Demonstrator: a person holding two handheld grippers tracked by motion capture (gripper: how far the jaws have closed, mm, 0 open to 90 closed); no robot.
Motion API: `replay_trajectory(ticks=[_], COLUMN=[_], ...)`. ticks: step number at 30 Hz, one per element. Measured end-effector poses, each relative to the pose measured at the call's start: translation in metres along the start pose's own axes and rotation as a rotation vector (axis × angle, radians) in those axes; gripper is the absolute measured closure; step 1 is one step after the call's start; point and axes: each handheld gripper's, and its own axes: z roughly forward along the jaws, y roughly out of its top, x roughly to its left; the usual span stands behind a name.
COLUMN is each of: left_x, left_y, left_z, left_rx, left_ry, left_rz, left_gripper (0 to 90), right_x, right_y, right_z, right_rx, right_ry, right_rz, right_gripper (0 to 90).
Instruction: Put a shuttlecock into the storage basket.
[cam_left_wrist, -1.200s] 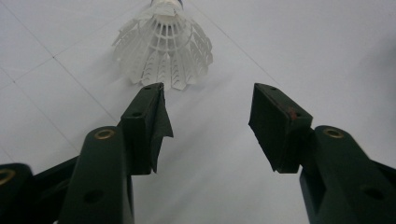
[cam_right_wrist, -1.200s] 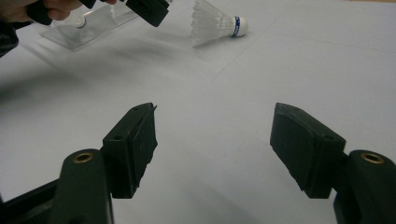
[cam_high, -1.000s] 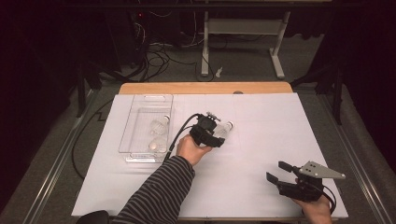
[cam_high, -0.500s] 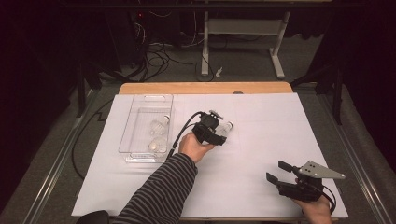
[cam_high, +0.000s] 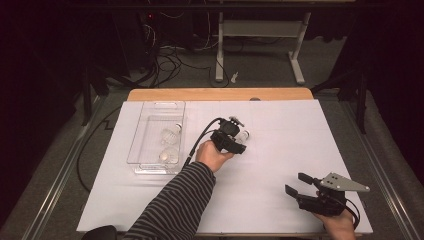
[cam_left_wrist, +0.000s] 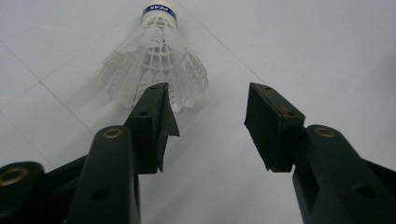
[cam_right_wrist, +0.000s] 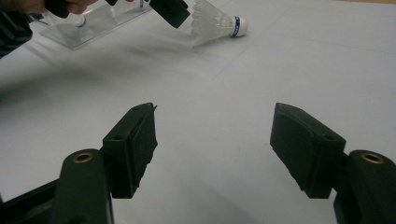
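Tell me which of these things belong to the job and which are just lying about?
In the job:
- shuttlecock lying on the sheet
- left gripper, jaws open, just closing, short of it
- clear tray with two shuttlecocks

Lying about:
- right gripper, open, over bare sheet
- cables on the floor

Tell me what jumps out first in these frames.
The white shuttlecock lying on its side on the white table, just ahead of the left gripper, whose jaws have just been closing with nothing between them yet. Left of it, a clear tray holds two more shuttlecocks. The right gripper waits open at the near right.
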Motion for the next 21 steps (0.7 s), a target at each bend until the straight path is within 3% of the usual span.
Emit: replay_trajectory(ticks=[13, 21], left_x=[0.005, 0.008], left_y=[0.007, 0.011], left_z=[0.006, 0.012], left_rx=[0.022, 0.031], left_ry=[-0.014, 0.0], left_rz=[-0.022, -0.034], left_gripper=[54.5, 55.6], right_x=[0.0, -0.001], right_y=[0.0, 0.0], right_z=[0.0, 0.0], right_rx=[-0.004, -0.005], right_ry=[-0.002, 0.002], right_rz=[-0.005, -0.003], right_gripper=[31.9, 31.9])
